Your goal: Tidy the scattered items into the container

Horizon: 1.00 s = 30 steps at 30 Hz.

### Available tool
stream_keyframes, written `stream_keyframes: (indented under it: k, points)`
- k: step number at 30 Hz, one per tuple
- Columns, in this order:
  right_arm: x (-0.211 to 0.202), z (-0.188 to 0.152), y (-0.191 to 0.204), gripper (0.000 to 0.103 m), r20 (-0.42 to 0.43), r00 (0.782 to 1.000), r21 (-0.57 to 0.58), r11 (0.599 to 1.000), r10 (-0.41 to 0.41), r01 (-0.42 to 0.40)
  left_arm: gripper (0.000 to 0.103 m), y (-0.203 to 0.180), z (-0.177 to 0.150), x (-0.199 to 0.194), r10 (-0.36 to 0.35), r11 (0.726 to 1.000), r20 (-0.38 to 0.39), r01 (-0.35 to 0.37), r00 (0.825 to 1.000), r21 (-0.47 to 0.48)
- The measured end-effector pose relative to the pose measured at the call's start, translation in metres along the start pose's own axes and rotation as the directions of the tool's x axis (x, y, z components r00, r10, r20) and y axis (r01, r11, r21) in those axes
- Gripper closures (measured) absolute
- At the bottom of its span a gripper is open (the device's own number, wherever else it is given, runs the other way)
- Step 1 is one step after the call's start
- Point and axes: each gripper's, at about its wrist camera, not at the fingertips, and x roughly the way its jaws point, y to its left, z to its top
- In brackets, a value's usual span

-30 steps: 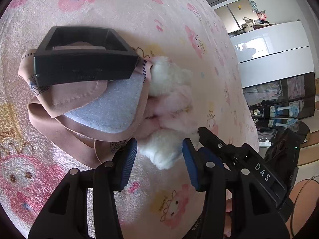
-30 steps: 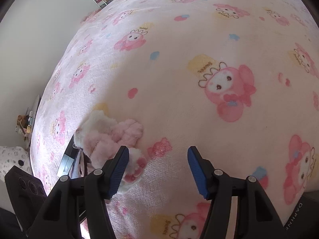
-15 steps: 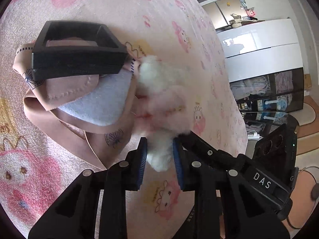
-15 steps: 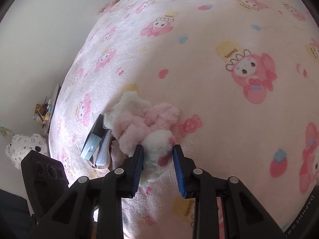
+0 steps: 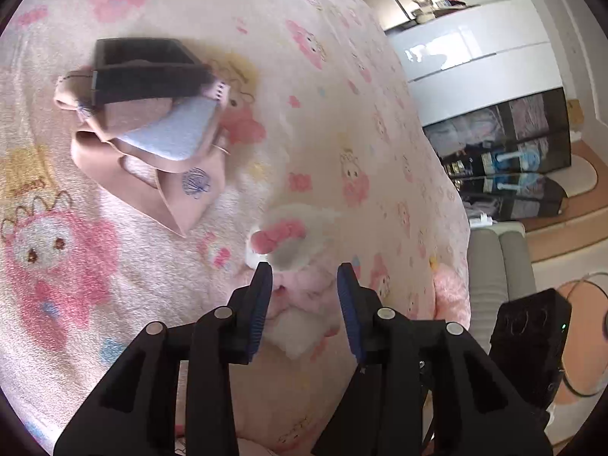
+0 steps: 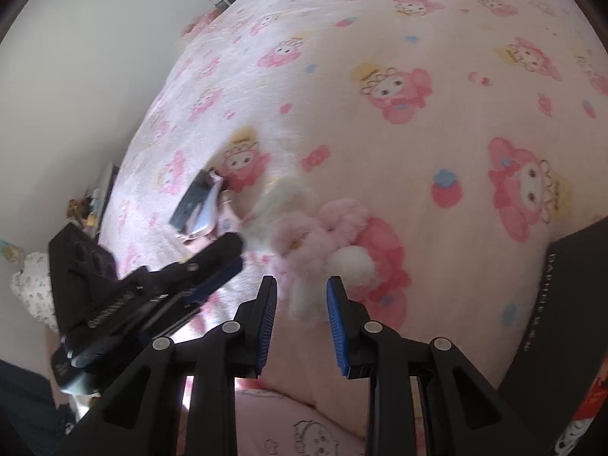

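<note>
A fluffy pink and white plush toy (image 5: 292, 262) is held between both grippers above the pink patterned blanket (image 5: 57, 250). My left gripper (image 5: 304, 285) is shut on one end of it. My right gripper (image 6: 302, 296) is shut on its white end (image 6: 307, 300); the toy's pink body (image 6: 323, 228) sticks out ahead. The left gripper (image 6: 212, 269) shows in the right wrist view at the left. A black open container (image 5: 144, 68) sits on a folded pink cloth (image 5: 159, 159) at the upper left, also seen in the right wrist view (image 6: 193, 201).
A dark box edge (image 6: 570, 304) stands at the right of the right wrist view. A white cabinet (image 5: 475, 64) and dark shelves (image 5: 513, 159) stand beyond the bed. A white wall (image 6: 76, 76) runs along the bed's far side.
The plush toy has been lifted away from the cloth and container, toward the cameras. Both grippers stay closed on it; the container now lies farther off.
</note>
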Motion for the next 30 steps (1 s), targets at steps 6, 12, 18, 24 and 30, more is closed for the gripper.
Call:
stream_keyframes:
  k: [6,12,18,24,30]
  points:
    - [0.022,0.022,-0.038,0.055,0.031,0.997,0.16,0.985,-0.075,0.069,0.047,0.007,0.005,0.021,0.143,0.99,-0.064,-0.144,0.988,-0.009]
    - [0.063,0.016,-0.041,0.055,-0.1,0.995,0.153,0.988,-0.009,0.024,0.047,-0.005,0.005,0.049,0.128,0.99,-0.155,-0.117,0.98,0.078]
    - [0.053,0.002,-0.024,0.073,-0.117,0.984,0.134,0.983,0.138,-0.122,0.049,-0.008,0.004,0.041,-0.024,0.997,-0.169,0.036,0.985,0.064]
    - [0.016,-0.011,0.004,0.073,-0.026,0.968,0.101,0.964,0.251,-0.248,0.049,-0.012,0.002,0.014,-0.041,0.997,-0.058,0.045,0.997,0.064]
    - [0.031,-0.003,-0.016,0.072,-0.022,0.99,0.156,0.979,0.139,-0.134,0.049,0.002,0.004,-0.02,0.121,0.991,0.0,-0.121,0.993,0.06]
